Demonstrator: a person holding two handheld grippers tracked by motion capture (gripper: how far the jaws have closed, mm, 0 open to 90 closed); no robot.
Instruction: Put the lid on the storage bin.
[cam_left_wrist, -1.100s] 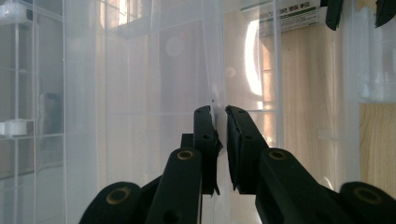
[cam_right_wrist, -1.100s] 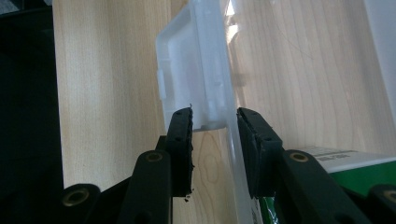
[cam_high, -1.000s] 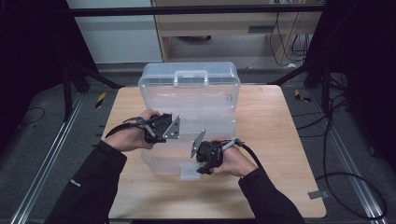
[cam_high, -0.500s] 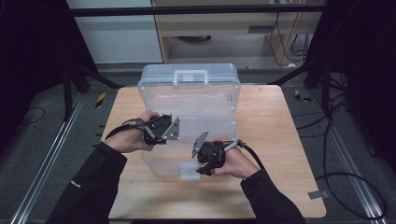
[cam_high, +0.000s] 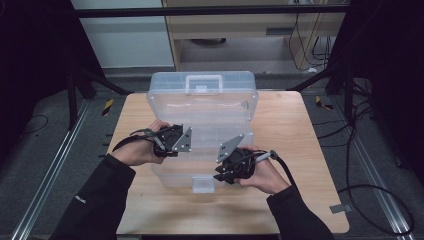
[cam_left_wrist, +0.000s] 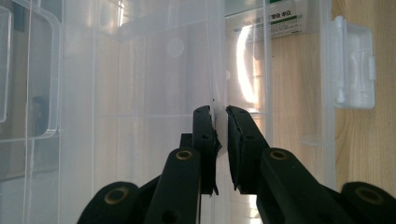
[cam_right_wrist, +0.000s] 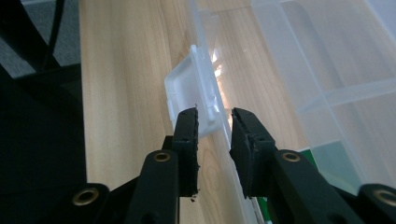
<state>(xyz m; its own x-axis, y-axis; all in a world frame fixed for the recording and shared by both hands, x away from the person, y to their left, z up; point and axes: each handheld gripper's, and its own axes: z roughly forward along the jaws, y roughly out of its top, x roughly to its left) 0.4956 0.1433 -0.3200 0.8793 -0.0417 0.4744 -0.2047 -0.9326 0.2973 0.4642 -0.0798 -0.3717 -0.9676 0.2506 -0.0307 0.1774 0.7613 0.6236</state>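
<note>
Left gripper (cam_left_wrist: 219, 135) jaws pinched box (cam_high: 200, 107) side wall. Right gripper (cam_right_wrist: 215, 135) jaws narrow, straddling front rim beside latch (cam_right_wrist: 194, 95), unclamped.

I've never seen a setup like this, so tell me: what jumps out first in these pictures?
A big clear plastic box lies open in the middle of a wooden table, its lid propped up at the far side. A person reaches in from the near edge with a black gripper in each hand. The left gripper has its fingers closed on a thin box wall, and the right gripper has its fingers around the box's front edge by the white latch.
</note>
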